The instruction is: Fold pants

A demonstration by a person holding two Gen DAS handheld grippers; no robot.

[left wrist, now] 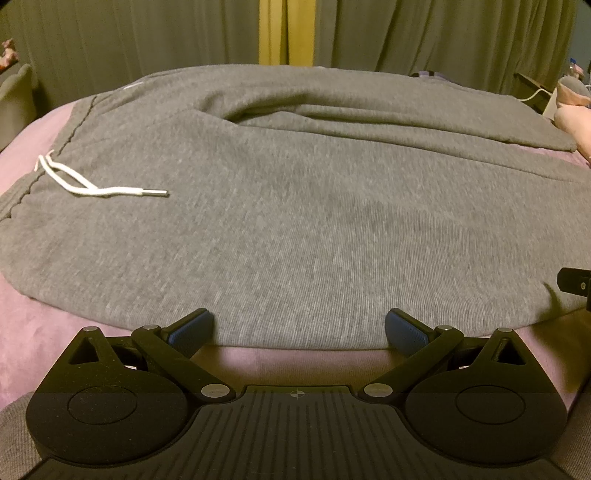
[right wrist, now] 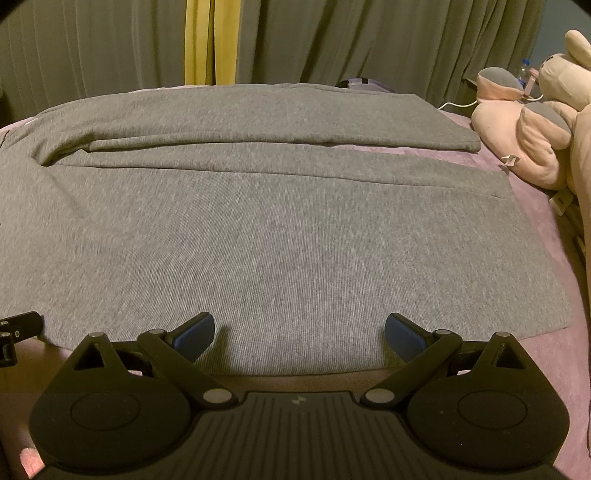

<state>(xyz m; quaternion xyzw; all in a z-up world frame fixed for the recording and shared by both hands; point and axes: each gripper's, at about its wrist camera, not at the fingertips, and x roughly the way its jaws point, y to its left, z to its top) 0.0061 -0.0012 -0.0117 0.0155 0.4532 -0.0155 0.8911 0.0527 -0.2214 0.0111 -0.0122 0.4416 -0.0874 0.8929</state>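
Pants (left wrist: 295,229) just ahead of tool (left wrist: 299,328)

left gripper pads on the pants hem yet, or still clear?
Cannot tell. In the left wrist view the left gripper is wide open, with its blue pads at the near edge of the grey pants; no contact or gap shows plainly.

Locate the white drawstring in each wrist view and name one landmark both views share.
Left wrist: the white drawstring lies at the left, on the grey pants near the waistband.
Right wrist: not in this picture; only the pant legs show.
Shared landmark: the yellow curtain strip at top centre-left.
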